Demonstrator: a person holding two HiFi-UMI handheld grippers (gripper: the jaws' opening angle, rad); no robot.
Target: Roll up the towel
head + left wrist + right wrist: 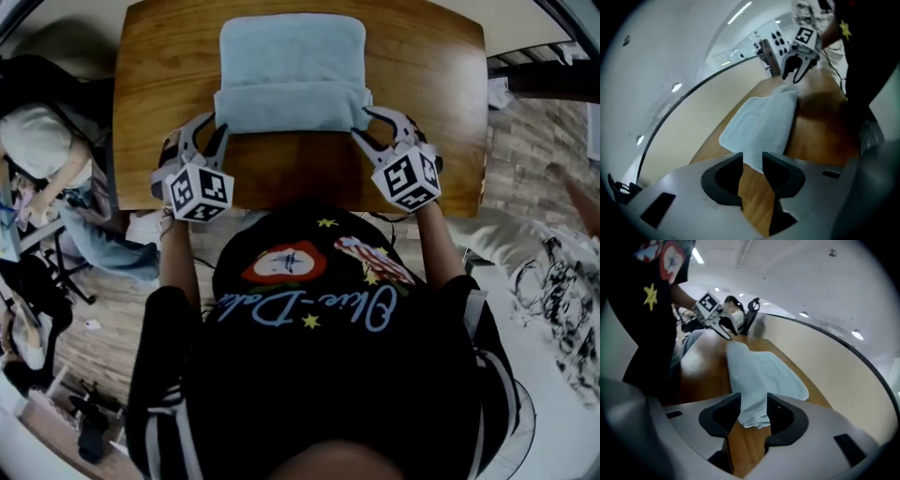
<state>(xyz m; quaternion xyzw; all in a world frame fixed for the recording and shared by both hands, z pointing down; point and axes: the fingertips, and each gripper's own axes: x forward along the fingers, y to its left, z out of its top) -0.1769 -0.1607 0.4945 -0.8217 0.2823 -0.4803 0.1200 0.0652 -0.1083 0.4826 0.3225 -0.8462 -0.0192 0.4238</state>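
Note:
A light blue towel [292,70] lies on the wooden table [281,173], its near edge turned into a thick roll [292,108]. My left gripper [208,133] sits just off the roll's left end and my right gripper [373,127] just off its right end. In the left gripper view the left gripper [752,161] has its jaws apart over bare wood, with the towel [761,124] just beyond the tips. In the right gripper view the right gripper [753,404] is open too, and the towel's end [757,416] shows in the gap with neither pad pressing it.
The table's near edge [281,211] runs close to my body. A seated person [42,141] and chairs are off the table's left side. White cloth and clutter [553,281] lie on the floor at the right.

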